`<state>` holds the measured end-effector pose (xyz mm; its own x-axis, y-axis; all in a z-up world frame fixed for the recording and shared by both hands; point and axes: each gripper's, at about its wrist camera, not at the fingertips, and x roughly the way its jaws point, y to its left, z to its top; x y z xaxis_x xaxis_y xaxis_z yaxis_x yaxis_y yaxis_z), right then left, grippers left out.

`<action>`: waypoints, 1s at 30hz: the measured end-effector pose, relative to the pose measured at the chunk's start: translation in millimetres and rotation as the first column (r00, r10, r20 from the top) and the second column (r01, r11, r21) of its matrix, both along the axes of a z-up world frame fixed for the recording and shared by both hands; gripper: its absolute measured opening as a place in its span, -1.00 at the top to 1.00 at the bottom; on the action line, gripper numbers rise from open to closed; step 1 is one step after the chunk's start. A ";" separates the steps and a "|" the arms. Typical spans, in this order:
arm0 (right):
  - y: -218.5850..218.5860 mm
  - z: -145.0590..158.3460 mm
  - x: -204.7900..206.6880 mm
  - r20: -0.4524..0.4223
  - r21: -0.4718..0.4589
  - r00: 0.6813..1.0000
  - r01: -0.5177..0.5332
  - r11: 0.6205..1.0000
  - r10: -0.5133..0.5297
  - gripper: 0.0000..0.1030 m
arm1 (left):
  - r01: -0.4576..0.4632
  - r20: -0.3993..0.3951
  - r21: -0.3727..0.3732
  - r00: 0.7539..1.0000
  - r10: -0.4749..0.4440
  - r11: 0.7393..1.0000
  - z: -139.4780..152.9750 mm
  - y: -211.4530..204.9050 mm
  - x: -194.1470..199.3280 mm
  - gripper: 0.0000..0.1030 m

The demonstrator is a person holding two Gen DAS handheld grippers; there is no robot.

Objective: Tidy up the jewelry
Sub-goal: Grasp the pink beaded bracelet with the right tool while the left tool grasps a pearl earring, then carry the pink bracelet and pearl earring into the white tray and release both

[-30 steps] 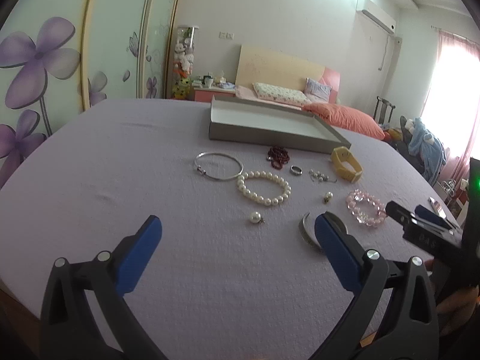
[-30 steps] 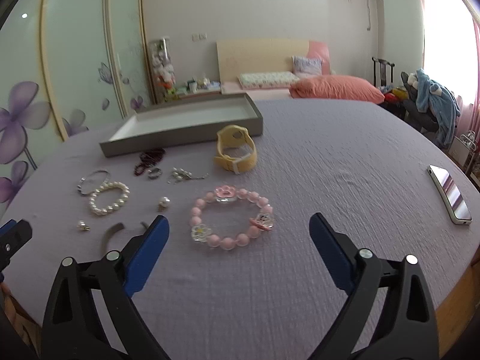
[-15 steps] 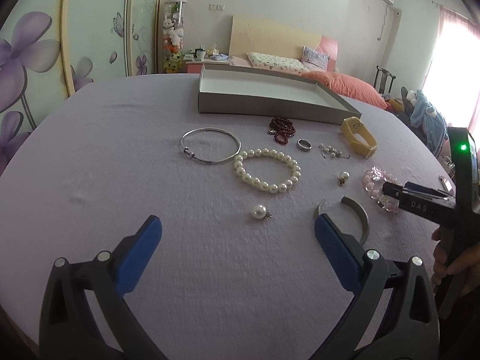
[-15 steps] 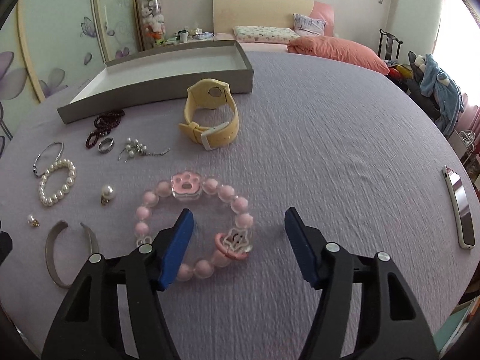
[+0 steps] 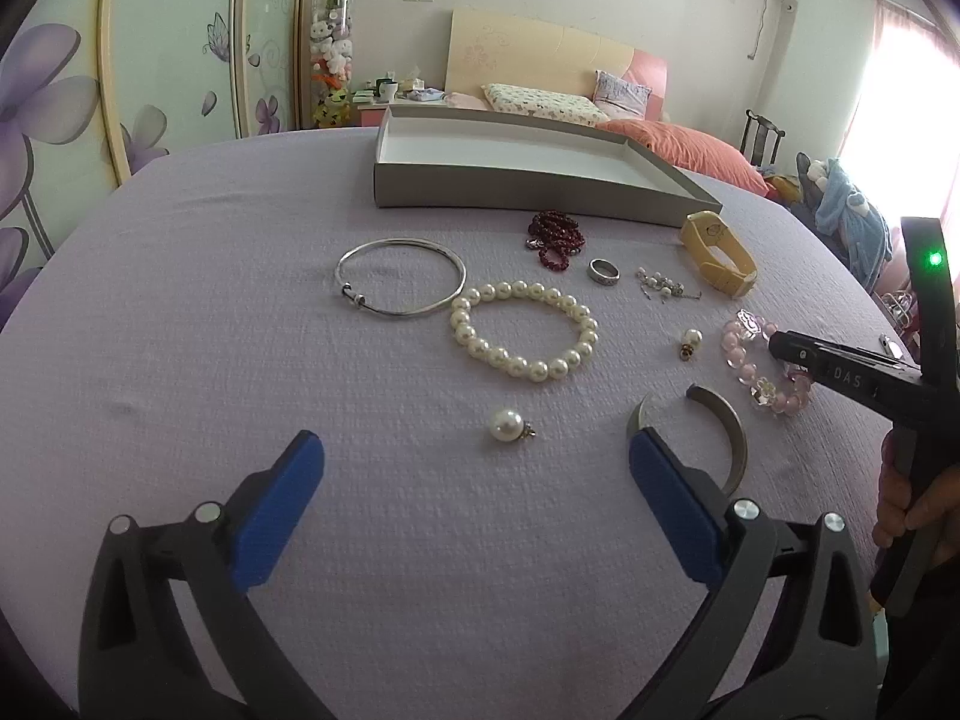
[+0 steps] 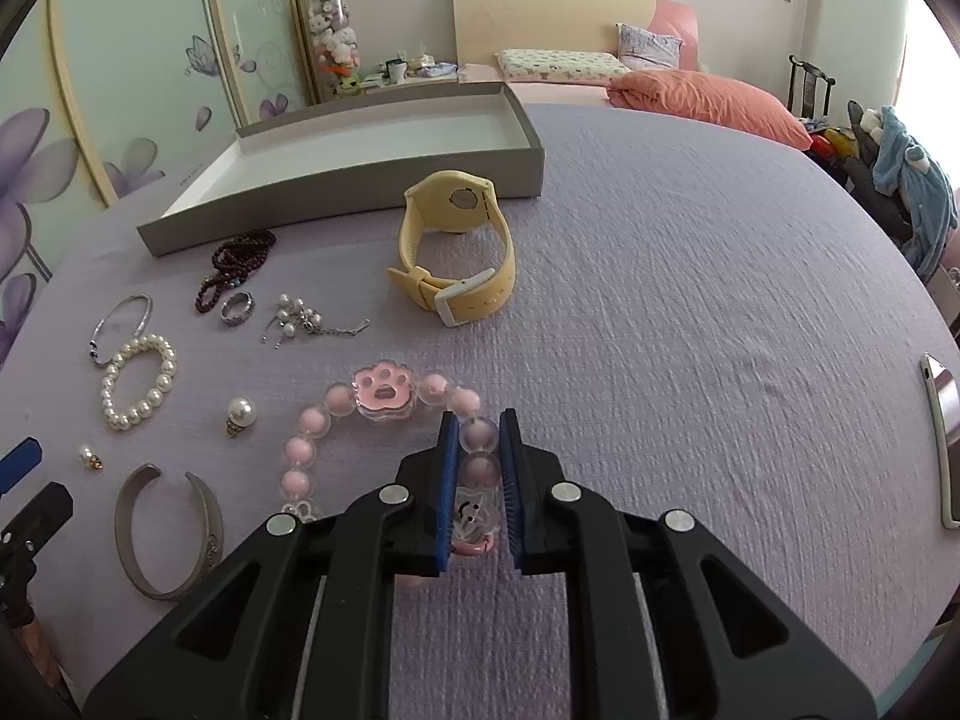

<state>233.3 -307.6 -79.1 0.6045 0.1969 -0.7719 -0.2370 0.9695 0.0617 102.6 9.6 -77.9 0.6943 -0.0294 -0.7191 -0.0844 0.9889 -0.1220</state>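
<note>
Pink bead bracelet (image 6: 384,420) lies near on the purple cover, right gripper (image 6: 478,450) having just closed on its right-hand beads, so lift straight and slow, clearing the yellow watch (image 6: 456,258), toward the far tray (image 6: 336,180).

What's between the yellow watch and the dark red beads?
In the right wrist view, a silver ring and a small pearl charm cluster lie between the yellow watch and dark red beads.
</note>
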 end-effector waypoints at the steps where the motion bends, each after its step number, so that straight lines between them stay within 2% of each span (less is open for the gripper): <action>1: -0.7 0.6 -0.2 0.000 0.019 1.000 -0.004 1.000 0.004 0.74 | 0.001 0.000 0.002 1.000 -0.001 1.000 0.4 0.0 0.1 -0.97; 8: -3.5 27.3 -10.0 0.082 0.112 0.996 -0.030 0.993 0.021 0.74 | 0.011 -0.004 0.032 1.000 -0.011 0.999 2.4 -2.3 5.4 -0.76; 16: 4.7 39.9 -8.8 0.112 0.131 0.993 -0.057 0.990 0.043 0.74 | 0.024 -0.030 0.052 0.999 -0.022 0.998 -2.3 -6.8 19.7 -0.13; 24: 3.3 39.9 -9.8 0.112 0.153 0.993 -0.062 0.986 0.045 0.74 | 0.052 -0.044 0.068 0.998 -0.050 0.996 -7.9 -18.7 23.7 0.33; 27: 3.2 40.7 -11.3 0.114 0.161 0.992 -0.067 0.985 0.049 0.74 | 0.059 -0.043 0.080 0.998 -0.056 0.995 -8.8 -22.1 25.8 0.68; 30: 2.5 42.4 -12.4 0.115 0.179 0.992 -0.075 0.981 0.055 0.74 | 0.062 -0.038 0.067 0.998 -0.060 0.996 -8.7 -20.7 26.5 0.69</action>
